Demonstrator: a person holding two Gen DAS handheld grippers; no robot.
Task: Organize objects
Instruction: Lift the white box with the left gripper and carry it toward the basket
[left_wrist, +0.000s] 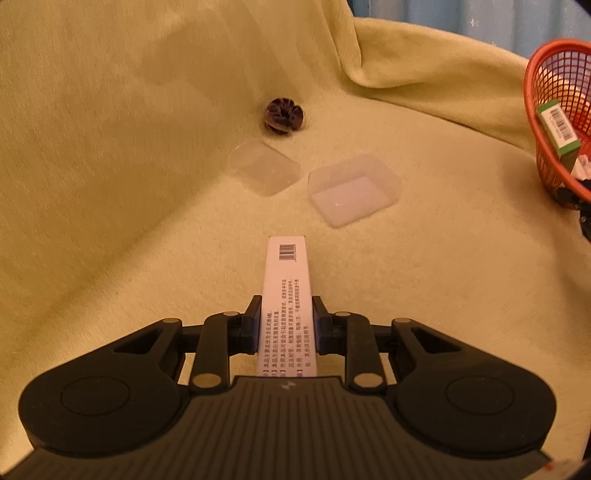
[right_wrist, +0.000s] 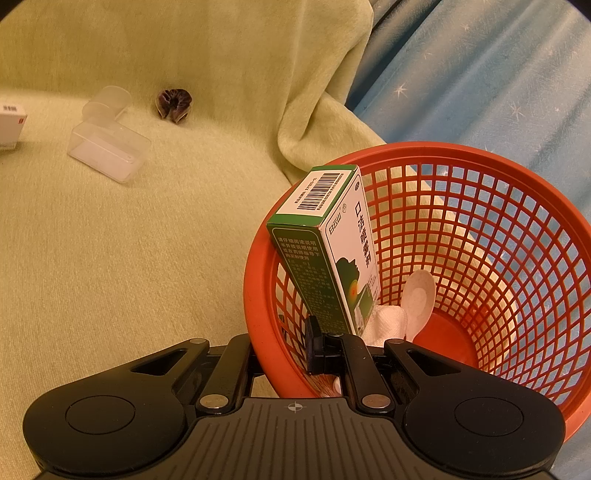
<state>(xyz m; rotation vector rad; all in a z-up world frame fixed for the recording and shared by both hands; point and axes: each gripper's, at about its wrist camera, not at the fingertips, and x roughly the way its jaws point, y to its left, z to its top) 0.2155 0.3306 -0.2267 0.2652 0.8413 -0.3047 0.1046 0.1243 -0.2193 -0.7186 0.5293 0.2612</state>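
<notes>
Left wrist view: the left gripper (left_wrist: 286, 325) pinches a white box (left_wrist: 290, 295) above the green cloth (left_wrist: 110, 221). Ahead lie two clear containers (left_wrist: 354, 188) and a dark scrunchie (left_wrist: 284, 115).

Right wrist view: the right gripper (right_wrist: 295, 349) clamps the red basket's (right_wrist: 480, 229) rim; a green box (right_wrist: 325, 251) and a spoon (right_wrist: 417, 299) are inside.

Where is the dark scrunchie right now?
The dark scrunchie lies on the yellow-green blanket near the back fold, just behind the two clear plastic containers, well left of the red basket.
</notes>
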